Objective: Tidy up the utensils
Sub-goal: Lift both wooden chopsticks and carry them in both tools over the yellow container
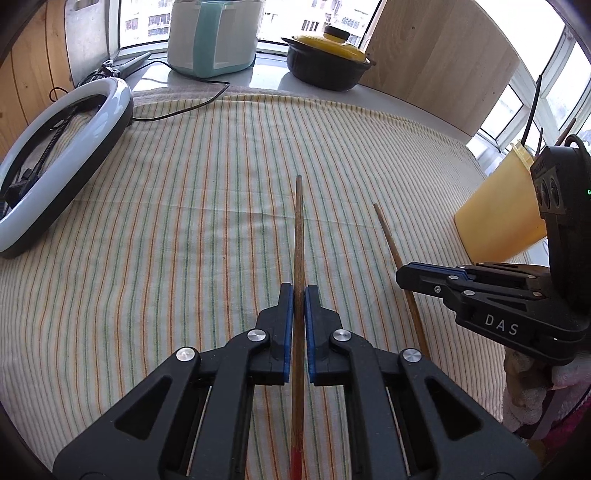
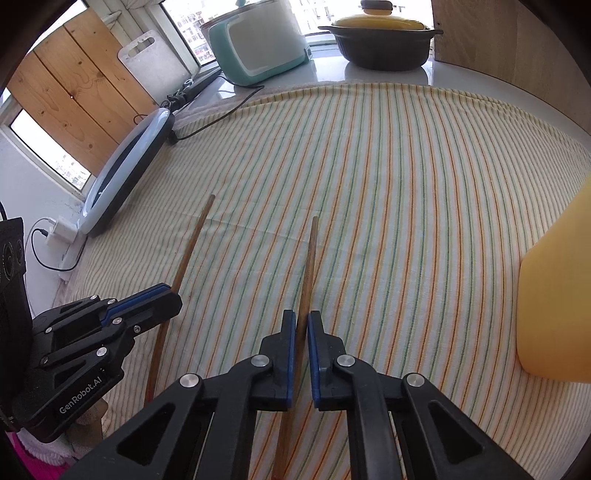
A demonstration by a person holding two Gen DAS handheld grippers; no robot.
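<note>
Each gripper holds one brown wooden chopstick over the striped cloth. My left gripper [image 1: 299, 291] is shut on a chopstick [image 1: 298, 229] that points straight ahead; its near end is red. My right gripper [image 2: 301, 319] is shut on the other chopstick [image 2: 311, 258]. In the left wrist view the right gripper [image 1: 406, 275] comes in from the right with its chopstick [image 1: 391, 243]. In the right wrist view the left gripper [image 2: 173, 297] is at the left with its chopstick [image 2: 194, 240]. A yellow utensil holder [image 1: 498, 214] stands at the right, with sticks in it; it also shows in the right wrist view [image 2: 554, 314].
A striped cloth [image 1: 203, 203] covers the table. A ring light [image 1: 55, 158] lies at the left with its cable. A teal-and-white appliance [image 1: 212, 33] and a black pot with a yellow lid [image 1: 325, 59] stand at the back. A wooden board [image 1: 443, 55] leans at the back right.
</note>
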